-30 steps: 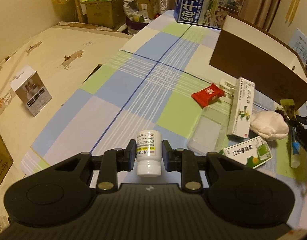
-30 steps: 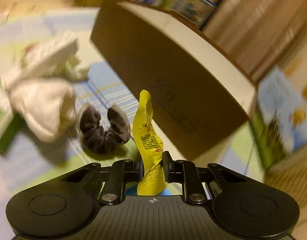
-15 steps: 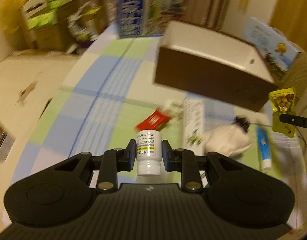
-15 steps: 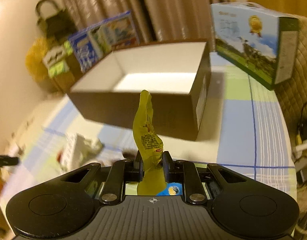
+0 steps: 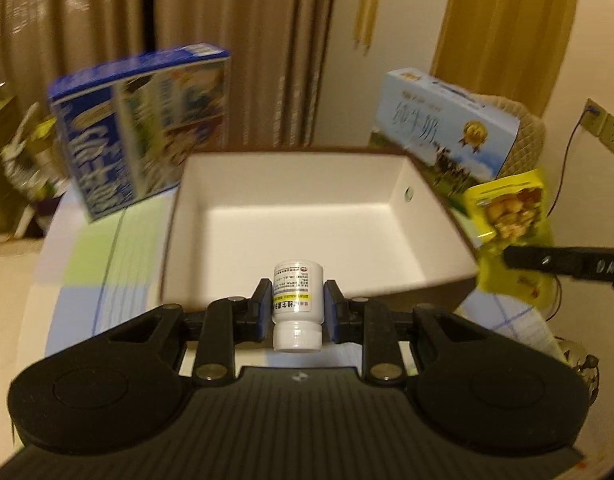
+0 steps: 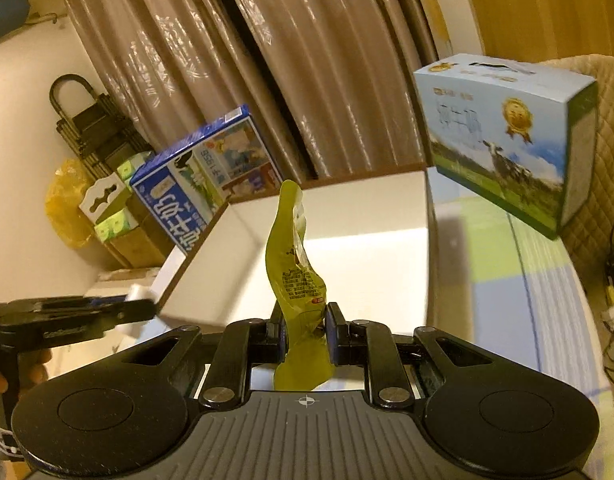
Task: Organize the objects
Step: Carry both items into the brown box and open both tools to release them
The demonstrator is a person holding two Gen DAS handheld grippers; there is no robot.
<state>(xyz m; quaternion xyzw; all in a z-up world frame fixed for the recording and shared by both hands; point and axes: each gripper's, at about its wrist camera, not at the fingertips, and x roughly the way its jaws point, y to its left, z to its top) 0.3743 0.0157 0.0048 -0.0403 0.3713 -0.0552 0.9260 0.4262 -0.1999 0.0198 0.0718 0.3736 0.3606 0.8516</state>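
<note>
So both grippers are loaded up over the table here. The left gripper (image 5: 298, 306) has its jaws clamped on a small white pill bottle (image 5: 297, 294), squeezing the labelled body with the cap end pointing back toward the camera, and the bottle sits in front of the near wall of the open brown box (image 5: 307, 216) with the white inside. The right gripper (image 6: 305, 330) is pinched tight on a yellow snack pouch (image 6: 297, 280), jaws nearly together on the lower part, with the rest of the pouch sticking up and curling a bit. From the left wrist view you can see that same pouch off to the right of the box, just past its right wall, with the right gripper's dark finger across it. From the right wrist view the left gripper pokes in at the left edge near the box's corner, and a bit of the person's hand (image 6: 11, 368) is behind it. The box looks bare inside. 2 milk cartons stand around it: a dark blue one (image 5: 143, 128) behind to the left and a light blue one (image 5: 451, 132) behind to the right, all on a checked tablecloth (image 5: 95, 264). Brown curtains (image 6: 243, 60) hang in the back.
</note>
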